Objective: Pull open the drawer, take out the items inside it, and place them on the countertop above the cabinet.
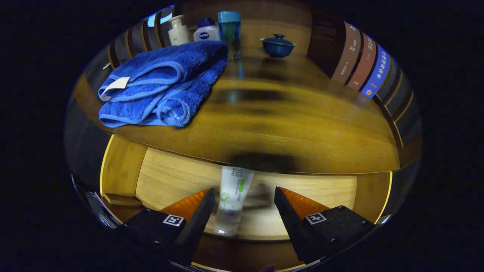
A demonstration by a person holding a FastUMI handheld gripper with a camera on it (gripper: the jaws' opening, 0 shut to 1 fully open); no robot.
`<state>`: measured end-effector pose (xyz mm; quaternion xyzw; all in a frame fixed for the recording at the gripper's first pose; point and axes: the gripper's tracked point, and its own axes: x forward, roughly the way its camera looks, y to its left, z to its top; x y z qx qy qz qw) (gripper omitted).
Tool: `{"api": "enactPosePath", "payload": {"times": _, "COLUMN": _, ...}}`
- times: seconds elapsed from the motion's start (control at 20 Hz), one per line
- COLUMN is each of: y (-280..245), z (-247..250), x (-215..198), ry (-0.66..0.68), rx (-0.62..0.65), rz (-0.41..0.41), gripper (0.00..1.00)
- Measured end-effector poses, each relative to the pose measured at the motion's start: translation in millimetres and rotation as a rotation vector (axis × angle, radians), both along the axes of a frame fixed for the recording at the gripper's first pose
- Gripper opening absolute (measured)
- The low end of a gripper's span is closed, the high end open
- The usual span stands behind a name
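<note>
Gripper view, looking forward along the two fingers of the gripper [244,206]. The fingers are spread wide apart and press on nothing. Between them, nearer the left finger, lies a white tube [232,200] with green markings (its label is too small to make out). It rests on the pale wooden floor of the open drawer [174,177], with its far end tucked under the front edge of the countertop [287,124]. It may brush the left finger's inner edge; the view does not settle that.

Beyond the fingers and above the drawer stretches the glossy wooden countertop. On its left part sits a folded blue towel [162,85], reaching close to the front edge. Behind the towel stand a white pump bottle [177,31], a white bottle with a blue cap [206,31] and a tall blue tumbler [229,32]. To their right, well apart, sits a dark blue lidded bowl [278,46]. Books [363,66] stand upright along the right side.
</note>
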<state>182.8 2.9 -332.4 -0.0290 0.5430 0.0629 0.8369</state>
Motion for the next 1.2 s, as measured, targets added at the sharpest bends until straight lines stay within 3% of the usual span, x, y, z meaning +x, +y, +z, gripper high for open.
{"api": "enactPosePath", "payload": {"times": 0.1, "y": 2.5, "z": -9.5, "x": -2.9, "ry": 0.026, "rx": -0.021, "rz": 0.002, "gripper": 0.99}}
{"api": "enactPosePath", "payload": {"times": 0.3, "y": 12.6, "z": -32.8, "x": -13.2, "ry": 0.090, "rx": -0.028, "rz": -0.011, "gripper": 0.83}}
{"api": "enactPosePath", "payload": {"times": 0.6, "y": 18.2, "z": -34.2, "x": -17.8, "ry": 0.127, "rx": 0.023, "rz": -0.058, "gripper": 0.35}}
{"api": "enactPosePath", "payload": {"times": 0.75, "y": 27.7, "z": -17.8, "x": -22.4, "ry": 0.137, "rx": 0.120, "rz": -0.077, "gripper": 0.35}}
{"api": "enactPosePath", "payload": {"times": 1.2, "y": 11.3, "z": 30.9, "x": -28.9, "ry": 0.200, "rx": 0.186, "rz": -0.064, "gripper": 0.35}}
